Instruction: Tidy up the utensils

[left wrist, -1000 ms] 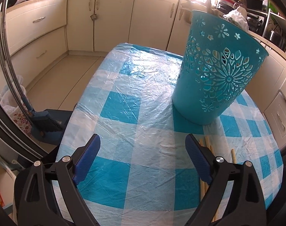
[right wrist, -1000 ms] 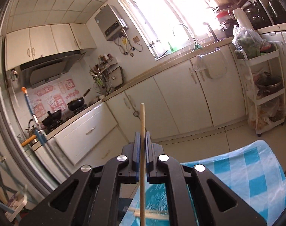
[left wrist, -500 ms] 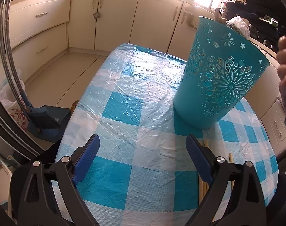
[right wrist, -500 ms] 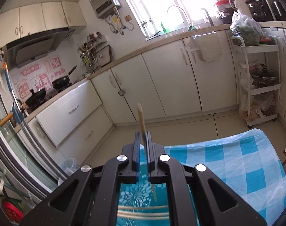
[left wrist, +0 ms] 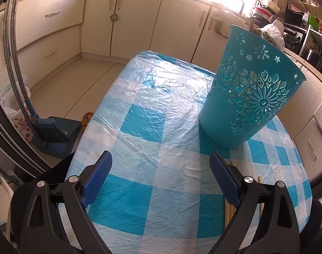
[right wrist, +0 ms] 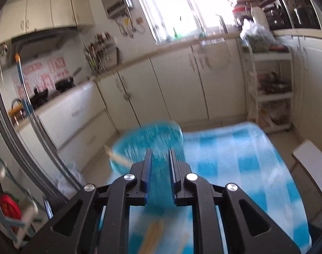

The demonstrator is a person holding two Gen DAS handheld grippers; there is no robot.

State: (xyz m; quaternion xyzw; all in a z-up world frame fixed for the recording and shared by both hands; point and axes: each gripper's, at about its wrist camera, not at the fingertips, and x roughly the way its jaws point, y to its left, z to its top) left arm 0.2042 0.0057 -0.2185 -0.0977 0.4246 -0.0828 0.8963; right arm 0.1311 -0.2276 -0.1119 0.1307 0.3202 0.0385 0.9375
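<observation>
1. Glossy, crinkled plastic tablecloth [left wrist: 152, 97], checked blue and white.
2. Smooth matt plastic basket [left wrist: 252, 97], pierced with cut-out flowers.
3. Pale bare-wood chopsticks [left wrist: 230, 209].
4. Ribbed blue pads [left wrist: 223, 175]; matt black plastic frame.

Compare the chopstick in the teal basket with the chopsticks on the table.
The chopstick in the basket stands leaning, its tip poking above the rim of the teal basket; the chopsticks on the table lie flat on the checked cloth. It is a single stick; those lie as a loose group. Both look like plain pale wood.
</observation>
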